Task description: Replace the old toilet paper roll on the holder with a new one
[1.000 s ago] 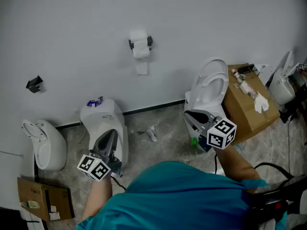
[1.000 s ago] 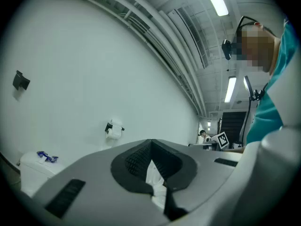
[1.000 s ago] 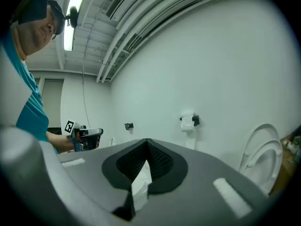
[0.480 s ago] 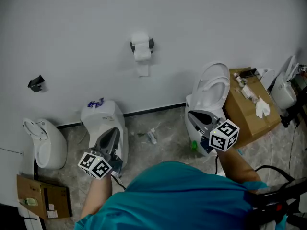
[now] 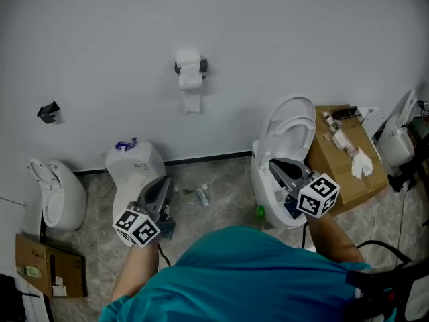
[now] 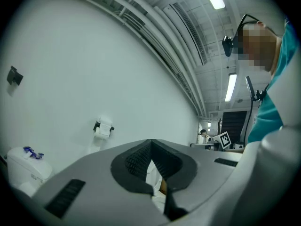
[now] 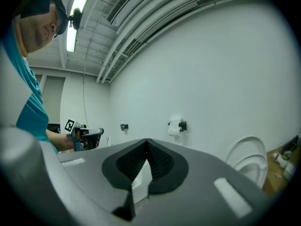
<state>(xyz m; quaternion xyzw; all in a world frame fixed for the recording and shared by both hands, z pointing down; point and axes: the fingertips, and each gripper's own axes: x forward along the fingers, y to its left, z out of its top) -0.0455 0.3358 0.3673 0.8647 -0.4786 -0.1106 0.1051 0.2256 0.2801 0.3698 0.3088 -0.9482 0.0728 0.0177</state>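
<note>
A white toilet paper roll (image 5: 190, 72) sits on a black holder high on the white wall, with a loose sheet hanging below it. It also shows small in the left gripper view as the roll (image 6: 103, 127) and in the right gripper view as the roll (image 7: 176, 126). My left gripper (image 5: 163, 183) is held level at the lower left, far from the roll, shut and empty. My right gripper (image 5: 273, 165) hovers over the open toilet at the right, also shut with nothing in it. In their own views, the left gripper (image 6: 151, 142) and right gripper (image 7: 147, 142) have their pads pressed together.
A white toilet with raised lid (image 5: 289, 123) stands right, beside a cardboard box (image 5: 348, 156) with small items. A toilet tank (image 5: 131, 166) and another toilet (image 5: 57, 193) stand left. A black bracket (image 5: 48, 111) is on the wall. Debris (image 5: 201, 194) lies on the floor.
Both grippers and the person have moved a little across the floor, and the toilets have shifted in the head view. Jaws stay shut.
</note>
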